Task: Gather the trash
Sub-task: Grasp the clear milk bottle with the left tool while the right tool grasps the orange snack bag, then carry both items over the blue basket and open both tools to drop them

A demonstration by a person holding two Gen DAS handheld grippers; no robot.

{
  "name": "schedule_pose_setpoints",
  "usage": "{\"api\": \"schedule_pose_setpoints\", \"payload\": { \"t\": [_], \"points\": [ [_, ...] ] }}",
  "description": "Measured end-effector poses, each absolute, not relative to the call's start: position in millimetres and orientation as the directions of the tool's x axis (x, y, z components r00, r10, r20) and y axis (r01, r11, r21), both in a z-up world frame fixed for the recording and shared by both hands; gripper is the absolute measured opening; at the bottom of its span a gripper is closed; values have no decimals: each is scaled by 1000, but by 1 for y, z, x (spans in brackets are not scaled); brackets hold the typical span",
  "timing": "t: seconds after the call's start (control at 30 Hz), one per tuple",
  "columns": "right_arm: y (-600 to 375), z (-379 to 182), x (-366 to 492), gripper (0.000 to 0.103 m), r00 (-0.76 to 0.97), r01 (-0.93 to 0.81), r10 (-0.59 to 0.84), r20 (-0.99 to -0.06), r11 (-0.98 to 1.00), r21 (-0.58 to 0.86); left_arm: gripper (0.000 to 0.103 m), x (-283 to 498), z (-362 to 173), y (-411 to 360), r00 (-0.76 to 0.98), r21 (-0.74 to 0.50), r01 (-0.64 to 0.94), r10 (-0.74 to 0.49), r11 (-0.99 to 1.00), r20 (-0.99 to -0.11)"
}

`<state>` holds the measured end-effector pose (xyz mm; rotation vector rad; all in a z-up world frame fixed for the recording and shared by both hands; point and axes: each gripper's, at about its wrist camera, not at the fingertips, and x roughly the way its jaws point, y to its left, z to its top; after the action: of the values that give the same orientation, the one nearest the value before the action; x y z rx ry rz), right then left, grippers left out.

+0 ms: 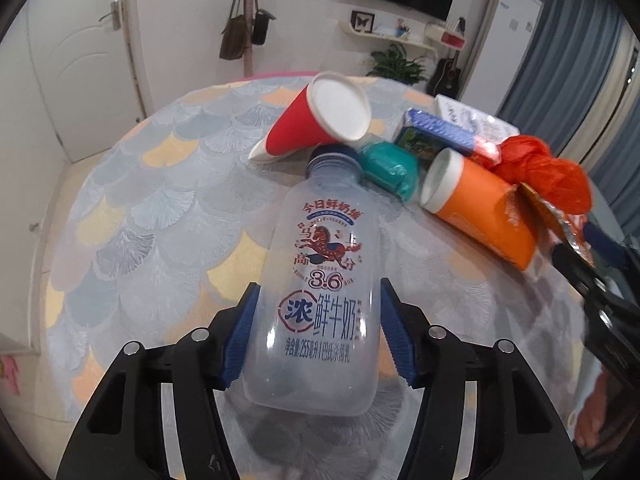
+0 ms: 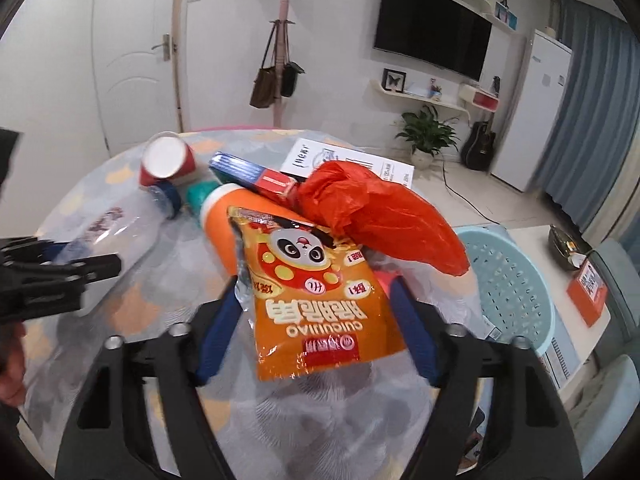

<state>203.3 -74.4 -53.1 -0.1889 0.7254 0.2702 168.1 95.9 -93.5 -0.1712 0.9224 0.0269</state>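
My left gripper [image 1: 318, 300] has its blue pads against both sides of a clear plastic milk bottle [image 1: 316, 280] with a blue cap, lying on the round table [image 1: 160, 208]. My right gripper [image 2: 314, 284] straddles an orange panda snack packet [image 2: 316, 296]; its pads look close to the packet's edges, and contact is unclear. Behind lie a red paper cup [image 1: 320, 120], a teal object [image 1: 388, 168], an orange tube [image 1: 480, 208], a blue-and-red box [image 1: 440, 132] and a crumpled red plastic bag [image 2: 376, 208].
A light blue perforated basket [image 2: 512, 288] stands beside the table at the right in the right wrist view. White papers [image 2: 348, 160] lie at the table's far side. A side table with an orange box [image 2: 588, 292] is further right.
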Motion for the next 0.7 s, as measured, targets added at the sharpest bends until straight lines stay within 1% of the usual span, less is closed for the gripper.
{"api": "schedule_pose_setpoints", "payload": {
  "t": [0.03,0.07,0.1,0.13,0.17,0.2,0.3,0.33,0.4,0.7],
  "points": [
    [-74,-54,206,45,710,-314,185,-680,947,-70,55,164,-91,96,613,-149,-90,-63,985,-787],
    [-75,-54,208,40,701,-319,194,-686,946,-59,55,162,-89,94,619,-156,-85,-70,984,-782],
    [-76,-53,211,31,692,-324,205,-693,945,-44,55,160,-88,93,626,-162,-80,-77,984,-776],
    [-77,-53,213,26,683,-326,217,-697,945,-25,54,156,-85,91,634,-171,-69,-89,983,-768],
    [-78,-53,213,23,679,-328,227,-698,945,-12,54,154,-83,89,638,-177,-63,-96,982,-764],
    [-81,-52,214,16,673,-331,245,-698,943,11,54,152,-81,87,643,-184,-57,-105,981,-759],
    [-84,-48,209,7,674,-333,261,-691,942,32,54,145,-75,82,656,-209,-36,-135,977,-743],
    [-86,-45,206,5,674,-338,273,-687,940,42,54,143,-73,80,660,-216,-28,-145,976,-737],
    [-89,-36,200,4,683,-348,296,-668,936,58,54,138,-66,74,675,-224,-3,-163,975,-719],
    [-111,15,168,3,756,-354,338,-560,932,84,54,117,-24,45,750,-240,108,-237,965,-618]
  ]
}}
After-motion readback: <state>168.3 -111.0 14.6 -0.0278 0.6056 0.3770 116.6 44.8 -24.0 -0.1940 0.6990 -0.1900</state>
